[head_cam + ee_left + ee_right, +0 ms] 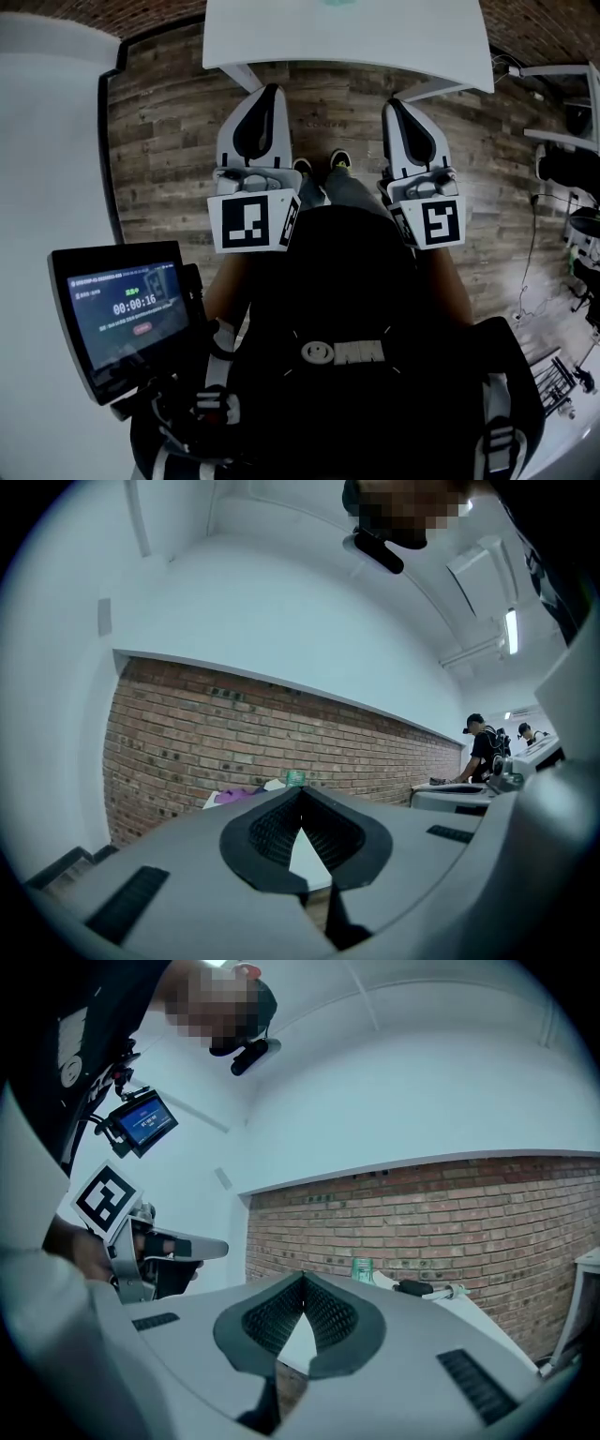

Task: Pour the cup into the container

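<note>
A small green cup [296,778] stands far off on a white table [375,37], seen just above my closed jaw tips; in the right gripper view the cup [362,1268] sits a little right of the tips. My left gripper [273,87] and right gripper [391,101] are held side by side, level, short of the table's near edge. Both are shut with nothing between the pads, as the left gripper view [301,789] and right gripper view [303,1277] show. A purple object [234,796] lies left of the cup; I cannot tell what it is.
A dark-handled tool [422,1288] lies on the table right of the cup. A brick wall [187,742] runs behind the table. A screen [127,305] hangs at my left side. Other desks [450,794] and people [483,747] are at the far right. The floor [169,141] is wooden.
</note>
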The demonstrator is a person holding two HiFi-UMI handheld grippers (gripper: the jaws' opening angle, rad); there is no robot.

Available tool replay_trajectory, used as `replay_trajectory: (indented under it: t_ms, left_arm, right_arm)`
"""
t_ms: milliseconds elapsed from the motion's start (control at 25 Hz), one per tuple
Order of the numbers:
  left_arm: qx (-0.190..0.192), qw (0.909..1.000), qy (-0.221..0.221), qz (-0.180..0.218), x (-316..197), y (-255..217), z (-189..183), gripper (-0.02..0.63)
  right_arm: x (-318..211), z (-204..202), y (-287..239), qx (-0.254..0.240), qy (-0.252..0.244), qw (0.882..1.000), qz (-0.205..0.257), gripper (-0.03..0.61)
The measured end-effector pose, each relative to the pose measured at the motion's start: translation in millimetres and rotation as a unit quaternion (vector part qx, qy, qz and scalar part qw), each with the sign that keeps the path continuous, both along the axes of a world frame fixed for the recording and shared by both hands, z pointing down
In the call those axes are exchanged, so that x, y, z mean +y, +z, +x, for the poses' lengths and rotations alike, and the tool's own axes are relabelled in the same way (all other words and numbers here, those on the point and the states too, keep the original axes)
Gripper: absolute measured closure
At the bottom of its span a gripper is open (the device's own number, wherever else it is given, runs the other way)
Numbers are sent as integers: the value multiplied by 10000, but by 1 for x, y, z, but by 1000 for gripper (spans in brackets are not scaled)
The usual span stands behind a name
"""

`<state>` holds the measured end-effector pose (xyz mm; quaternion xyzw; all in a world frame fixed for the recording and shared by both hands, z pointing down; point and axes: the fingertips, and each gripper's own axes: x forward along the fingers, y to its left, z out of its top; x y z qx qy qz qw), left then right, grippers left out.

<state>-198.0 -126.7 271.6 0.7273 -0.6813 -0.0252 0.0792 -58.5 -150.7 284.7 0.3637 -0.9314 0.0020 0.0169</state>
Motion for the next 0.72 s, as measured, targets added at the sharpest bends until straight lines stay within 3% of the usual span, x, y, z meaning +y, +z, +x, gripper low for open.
replay_trajectory:
  t_ms: [320, 440, 600, 720]
  left_arm:
    - [-76, 9999, -79, 77, -4, -3, -6, 612]
    - [-148, 9998, -86, 54, -8, -3, -9, 612]
    - [-303, 9995, -114, -69, -40, -5, -2, 612]
    - [-491, 9984, -182, -214, -80, -6, 6, 612]
  right_arm:
    - [-10, -3, -1, -190, 18, 9998, 12, 574]
    - [-11, -9, -5, -202, -42, 9996, 208, 574]
    - [-36, -4, 3, 121, -125, 9994, 293, 574]
    - [-71, 4, 10, -42, -255, 9995, 170, 574]
